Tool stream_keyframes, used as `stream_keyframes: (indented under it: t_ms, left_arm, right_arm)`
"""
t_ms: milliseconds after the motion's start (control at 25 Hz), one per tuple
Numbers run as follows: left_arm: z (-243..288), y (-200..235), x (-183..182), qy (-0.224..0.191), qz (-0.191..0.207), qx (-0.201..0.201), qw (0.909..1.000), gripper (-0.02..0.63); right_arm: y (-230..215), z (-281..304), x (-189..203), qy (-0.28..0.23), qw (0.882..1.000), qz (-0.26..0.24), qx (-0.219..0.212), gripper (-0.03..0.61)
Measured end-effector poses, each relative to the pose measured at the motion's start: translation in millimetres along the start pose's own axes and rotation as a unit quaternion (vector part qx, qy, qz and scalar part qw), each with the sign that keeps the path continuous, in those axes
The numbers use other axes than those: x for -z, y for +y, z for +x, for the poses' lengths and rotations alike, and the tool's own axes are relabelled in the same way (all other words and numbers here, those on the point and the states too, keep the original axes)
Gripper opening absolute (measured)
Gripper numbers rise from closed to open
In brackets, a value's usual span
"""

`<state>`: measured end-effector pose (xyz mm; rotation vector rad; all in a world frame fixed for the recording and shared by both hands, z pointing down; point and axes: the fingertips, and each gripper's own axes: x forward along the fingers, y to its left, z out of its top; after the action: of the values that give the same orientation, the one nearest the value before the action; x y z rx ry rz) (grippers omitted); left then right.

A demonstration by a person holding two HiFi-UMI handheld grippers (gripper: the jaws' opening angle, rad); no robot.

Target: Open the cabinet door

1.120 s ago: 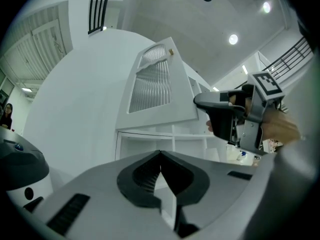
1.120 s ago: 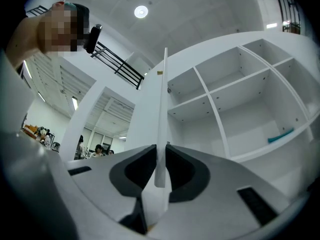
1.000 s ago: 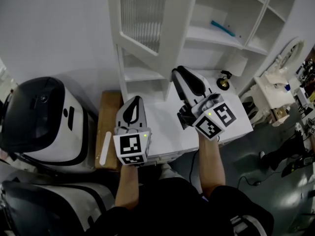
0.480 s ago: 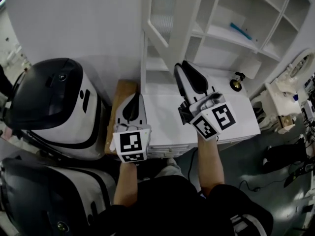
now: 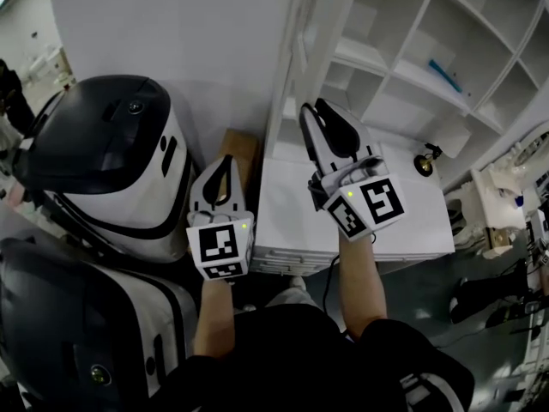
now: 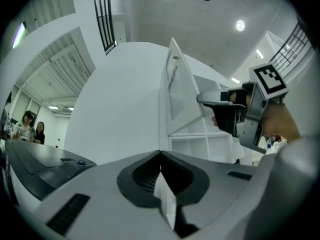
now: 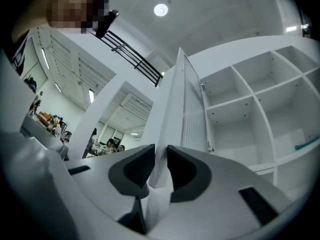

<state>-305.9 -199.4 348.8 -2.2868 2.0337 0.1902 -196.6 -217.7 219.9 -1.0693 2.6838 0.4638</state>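
The white cabinet door (image 5: 302, 50) with a ribbed glass panel stands swung out from the shelf unit (image 5: 403, 50), edge-on in the head view. My right gripper (image 5: 310, 108) has the door's free edge (image 7: 172, 109) between its jaws (image 7: 160, 146); the jaws are opening, and the edge still fills the gap between them. My left gripper (image 5: 225, 160) hovers to the left of the door, tips together and holding nothing (image 6: 160, 154). In the left gripper view the door (image 6: 175, 94) rises ahead, with the right gripper (image 6: 235, 114) beside it.
Two large black-and-white machines (image 5: 111, 161) (image 5: 77, 316) crowd the left side. A wooden box (image 5: 244, 148) sits between them and the white counter (image 5: 377, 221). A small dark lamp (image 5: 425, 163) stands on the counter and a blue item (image 5: 446, 74) lies on a shelf.
Both grippers have moved left. The door has swung further out with the right gripper, from showing its glass face to standing edge-on.
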Motion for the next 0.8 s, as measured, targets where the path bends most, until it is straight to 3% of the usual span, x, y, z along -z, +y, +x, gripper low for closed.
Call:
stream_keyframes:
  t_ms: [160,520,800]
  left_arm:
    - [-8.0,10.4,-0.2,0.002,0.008,-0.014,0.9999,0.014]
    - [-7.7,4.5,-0.2,0.002,0.002,-0.002,1.0000,0.014]
    - [0.9,-20.4,12.9,0.016,-0.011,0.035,0.9992,0.014]
  right_arm:
    - [10.4,12.2,2.4,-0.006,1.000,0.009,-0.012,0.091]
    - [11.3,-1.8,7.8,-0.031,0.999,0.040,-0.005,0.097]
    - [16.4,-29.4,35.7,0.006,0.999,0.052,0.009,0.072]
